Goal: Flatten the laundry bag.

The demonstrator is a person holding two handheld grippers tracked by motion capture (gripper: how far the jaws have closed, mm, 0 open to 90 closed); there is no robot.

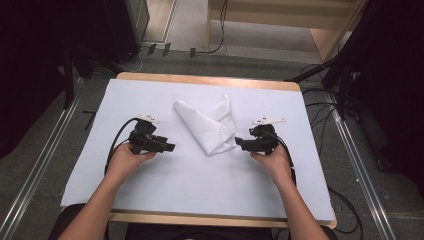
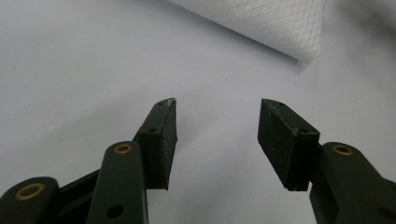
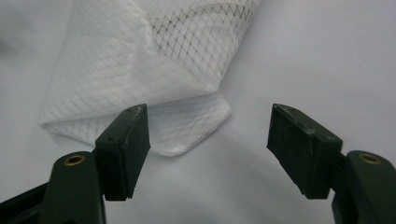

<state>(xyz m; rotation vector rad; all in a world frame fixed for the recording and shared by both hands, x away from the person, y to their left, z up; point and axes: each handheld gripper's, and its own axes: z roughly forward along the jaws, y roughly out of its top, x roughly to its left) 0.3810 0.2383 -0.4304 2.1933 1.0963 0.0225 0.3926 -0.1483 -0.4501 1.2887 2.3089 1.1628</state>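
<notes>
A folded white mesh cloth [image 1: 207, 125] lies in the middle of the white-covered table [image 1: 165, 185]. My left gripper [image 1: 169, 147] rests on the table to the cloth's left, open with nothing between its jaws; the cloth's edge [image 2: 275, 23] shows beyond them. My right gripper [image 1: 240, 143] sits just right of the cloth's near corner, open and pointing at it. In the right gripper view the cloth's folded corner [image 3: 177, 135] lies just ahead of the open gripper [image 3: 208, 121], near the left fingertip [image 3: 133, 123], not touched.
Dark stands and cables [image 1: 320, 107] flank the table on the floor. A wooden shelf unit [image 1: 300, 20] stands beyond the far edge. Metal rails [image 1: 357, 165] run along both sides.
</notes>
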